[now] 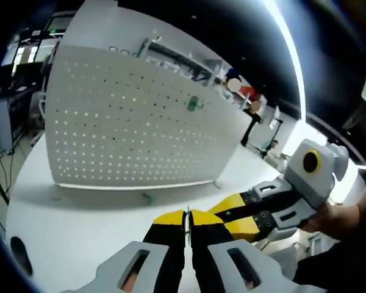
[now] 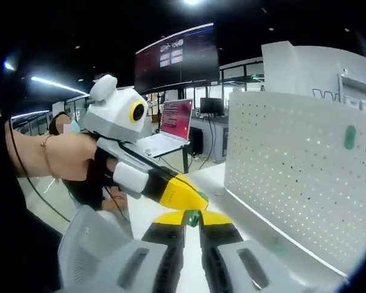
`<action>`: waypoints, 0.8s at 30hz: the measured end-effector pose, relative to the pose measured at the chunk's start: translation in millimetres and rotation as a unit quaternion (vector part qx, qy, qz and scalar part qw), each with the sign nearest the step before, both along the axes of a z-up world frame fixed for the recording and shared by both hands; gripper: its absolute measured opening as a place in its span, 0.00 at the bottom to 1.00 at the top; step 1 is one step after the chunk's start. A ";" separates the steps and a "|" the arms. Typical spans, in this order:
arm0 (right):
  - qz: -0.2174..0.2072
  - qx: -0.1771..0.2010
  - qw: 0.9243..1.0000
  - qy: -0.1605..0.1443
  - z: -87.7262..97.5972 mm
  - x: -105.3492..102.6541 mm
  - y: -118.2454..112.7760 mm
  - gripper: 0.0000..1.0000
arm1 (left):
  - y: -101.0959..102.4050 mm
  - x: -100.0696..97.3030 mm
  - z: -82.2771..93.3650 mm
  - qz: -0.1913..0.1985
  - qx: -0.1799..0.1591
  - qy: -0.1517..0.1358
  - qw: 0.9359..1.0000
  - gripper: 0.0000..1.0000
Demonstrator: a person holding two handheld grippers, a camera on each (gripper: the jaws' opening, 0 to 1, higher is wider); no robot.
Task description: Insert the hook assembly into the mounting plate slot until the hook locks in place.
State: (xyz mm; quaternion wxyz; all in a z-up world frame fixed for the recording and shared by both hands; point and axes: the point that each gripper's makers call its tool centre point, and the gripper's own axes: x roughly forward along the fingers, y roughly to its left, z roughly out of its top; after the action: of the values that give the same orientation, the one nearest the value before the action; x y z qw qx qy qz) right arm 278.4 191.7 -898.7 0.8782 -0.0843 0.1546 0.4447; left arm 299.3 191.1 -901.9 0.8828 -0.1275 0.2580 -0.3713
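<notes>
Two claws over a white surface point(image 1: 79, 226), with a white perforated mounting plate point(image 1: 140, 122) standing upright on it. In the left gripper view the left claw point(image 1: 187, 221) has its yellow-tipped jaws clenched together, nothing visible between them. The right claw point(image 1: 232, 213) comes in from the right, held by a person's hand point(image 1: 335, 217), its tips just beside the left claw's tips. One green hook point(image 1: 193, 104) sits on the plate face, upper right area. A small green bit point(image 1: 149, 197) lies on the surface near the plate's bottom edge; too small to identify.

In the right gripper view the right claw point(image 2: 192, 218) is clenched on a small green hook piece point(image 2: 193, 216) pinched at the jaw tips. The left claw point(image 2: 198, 196) enters from the left, held by a hand point(image 2: 67, 155), tip touching or just beside that green piece; cannot tell which. The plate point(image 2: 293, 183) stands to the right, with the green hook point(image 2: 350, 137) on its face, well apart from the claws. A laptop point(image 2: 171, 125) and a big screen point(image 2: 177, 55) sit behind.
</notes>
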 end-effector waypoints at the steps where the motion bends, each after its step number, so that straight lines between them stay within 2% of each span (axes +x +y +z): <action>1: 0.000 -0.002 1.000 -0.002 0.1 0.0 0.0 0.03 | -0.2 -0.5 -0.2 -0.001 -0.001 0.001 1.000 0.01; 14: -0.002 0.001 1.000 -0.009 2.5 -0.4 3.0 0.02 | 2.9 -2.3 2.1 0.005 -0.023 0.010 1.000 0.01; 17: -0.005 -0.004 1.000 -0.018 2.3 0.3 3.1 0.01 | -2.5 -5.7 7.1 0.002 -0.061 0.027 0.998 0.01; 18: -0.006 -0.004 1.000 -0.015 2.5 -0.7 2.7 0.01 | 0.4 -4.4 5.5 0.005 -0.052 0.020 0.998 0.01; 19: -0.020 0.002 1.000 -0.017 4.9 -1.5 0.0 0.01 | -1.7 -3.7 10.8 0.013 -0.085 0.033 0.996 0.01; 20: -0.017 0.005 0.999 -0.033 8.8 0.7 1.9 0.01 | -0.5 -3.6 12.0 0.014 -0.092 0.037 0.995 0.01; 24: -0.016 -0.003 1.000 -0.021 5.4 1.1 3.5 0.01 | 1.1 -4.0 9.9 0.011 -0.074 0.031 0.997 0.01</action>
State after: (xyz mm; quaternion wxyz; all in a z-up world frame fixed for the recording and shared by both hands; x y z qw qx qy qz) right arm 279.5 195.1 -893.3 0.8879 -0.0937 0.1388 0.4285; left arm 295.4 192.2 -892.0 0.8665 -0.2068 0.2553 -0.3757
